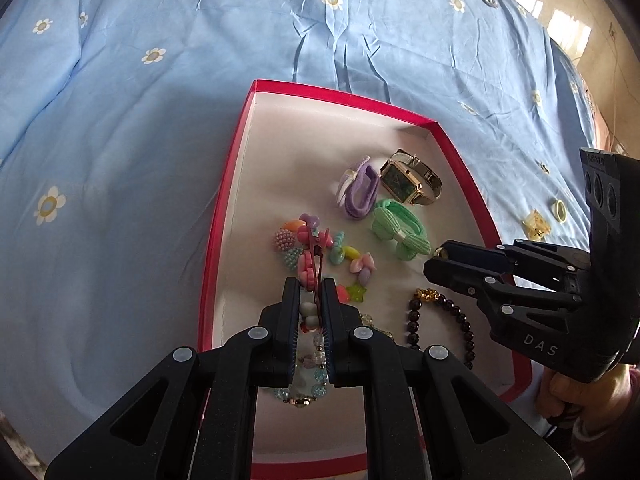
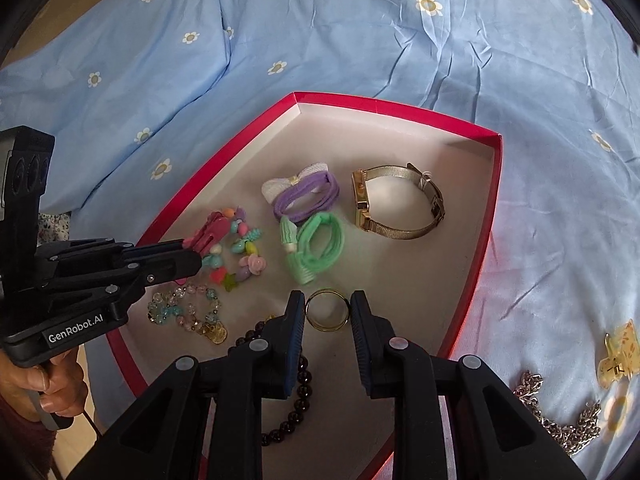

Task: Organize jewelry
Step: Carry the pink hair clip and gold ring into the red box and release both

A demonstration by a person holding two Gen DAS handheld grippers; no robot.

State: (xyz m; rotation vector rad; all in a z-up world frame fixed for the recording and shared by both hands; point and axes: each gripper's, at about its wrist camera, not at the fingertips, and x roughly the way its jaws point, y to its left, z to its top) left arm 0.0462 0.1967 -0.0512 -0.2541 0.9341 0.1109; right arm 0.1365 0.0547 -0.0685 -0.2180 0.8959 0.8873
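Clamping a pink flower hair clip [image 1: 311,264], the left gripper [image 1: 311,292] hangs low in the centre of its own view, over the near left part of the shallow red-rimmed cardboard tray [image 1: 224,216]. Bare white floor lies along the tray's far wall, toward the top of the frame; the colourful bead bracelet [image 1: 340,256], purple hair tie [image 1: 356,192], green bow hair tie [image 1: 396,232] and gold square watch [image 1: 404,180] crowd the middle. Only the right wrist view shows the right gripper [image 2: 327,312] with fingers apart around a gold ring [image 2: 327,316] on the tray floor. At that frame's lower right, outside the rim on the blue flowered quilt [image 2: 360,40], lie a silver chain [image 2: 560,420] and yellow claw clip [image 2: 618,356].
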